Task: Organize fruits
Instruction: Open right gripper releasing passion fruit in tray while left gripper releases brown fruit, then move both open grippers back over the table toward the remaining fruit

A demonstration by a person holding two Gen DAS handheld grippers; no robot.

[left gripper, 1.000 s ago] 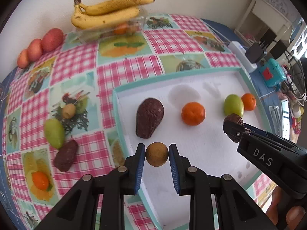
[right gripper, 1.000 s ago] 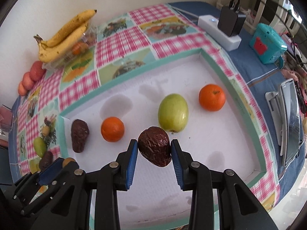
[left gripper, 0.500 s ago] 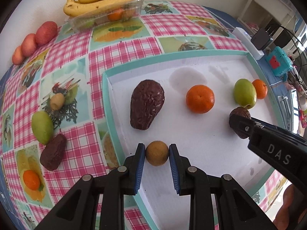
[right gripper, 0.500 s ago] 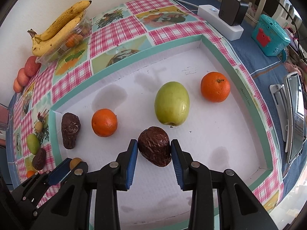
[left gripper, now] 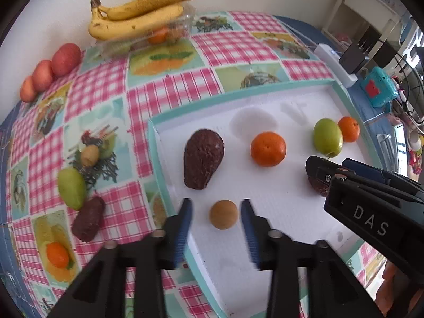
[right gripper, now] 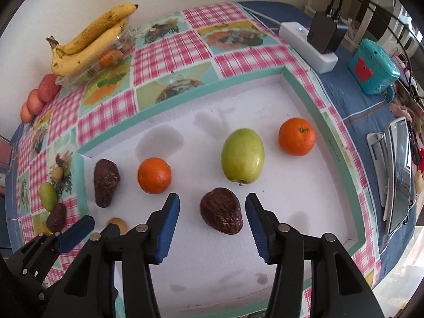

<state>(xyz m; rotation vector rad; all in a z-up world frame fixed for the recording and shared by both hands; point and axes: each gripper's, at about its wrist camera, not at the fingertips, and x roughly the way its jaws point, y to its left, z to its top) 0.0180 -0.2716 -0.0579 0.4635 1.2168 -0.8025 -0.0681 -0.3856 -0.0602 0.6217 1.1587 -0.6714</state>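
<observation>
Left gripper [left gripper: 216,213]: fingers apart. A small round tan fruit [left gripper: 223,214] rests on the white tray floor [left gripper: 278,198] between them, with a clear gap on each side. It lies near the tray's left rim, on the near side of a dark wrinkled avocado [left gripper: 203,159].

Off the tray, on the checked tablecloth [left gripper: 169,90] to the left: a green fruit [left gripper: 71,187], a dark fruit [left gripper: 88,218] touching or just beside it, and a small orange fruit [left gripper: 57,254] nearer. At the far left lie three red-orange fruits [left gripper: 50,71]; at the far edge, bananas [left gripper: 137,13] rest on a clear plastic box [left gripper: 148,37].

On the tray, left to right: the avocado, an orange [right gripper: 154,175], a green apple [right gripper: 242,155], a second orange [right gripper: 296,136].

Right gripper [right gripper: 212,217]: fingers apart. A second dark wrinkled avocado [right gripper: 222,211] lies on the tray between them, untouched on either side, just near of the green apple.

Writing: the side of the right gripper, seen from the left wrist camera, reads "DAS" [left gripper: 371,221]. No other text is legible.
</observation>
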